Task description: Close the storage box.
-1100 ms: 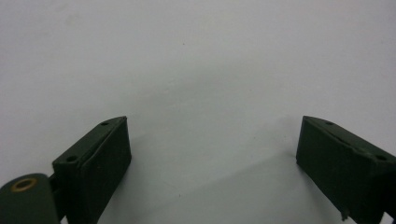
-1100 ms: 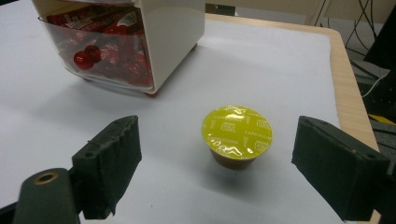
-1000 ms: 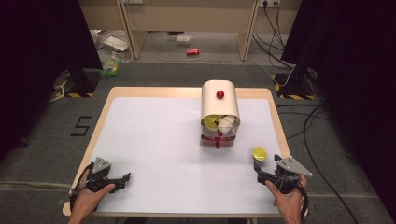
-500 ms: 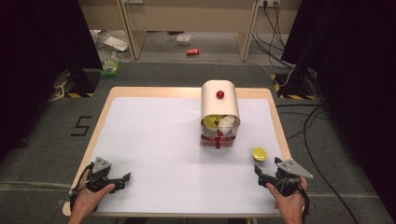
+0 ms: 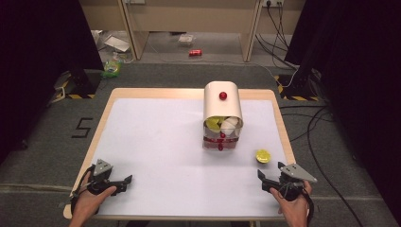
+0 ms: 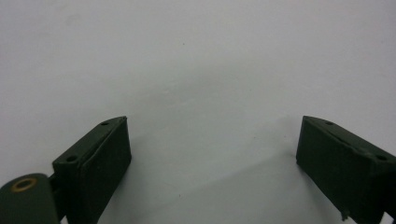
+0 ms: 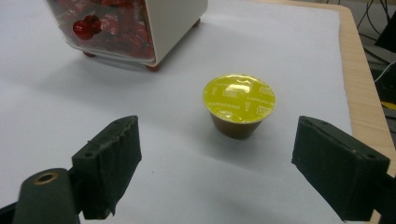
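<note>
A coffee capsule with a yellow foil lid stands alone on the white table top, right of centre. In the right gripper view the capsule sits a little ahead of my right gripper, centred between the wide-open jaws and touching neither. From above, the right gripper rests just on the near side of the capsule. My left gripper lies at the near left corner, and the left gripper is open over bare white surface.
A white dispenser with a red knob stands behind the capsule, yellow and white capsules inside and a clear drawer of red ones at its base; its corner is ahead and left. The wooden table edge runs close on the right.
My right gripper has drawn back slightly toward the near edge, away from the capsule. The left gripper and the capsule have stayed put.
</note>
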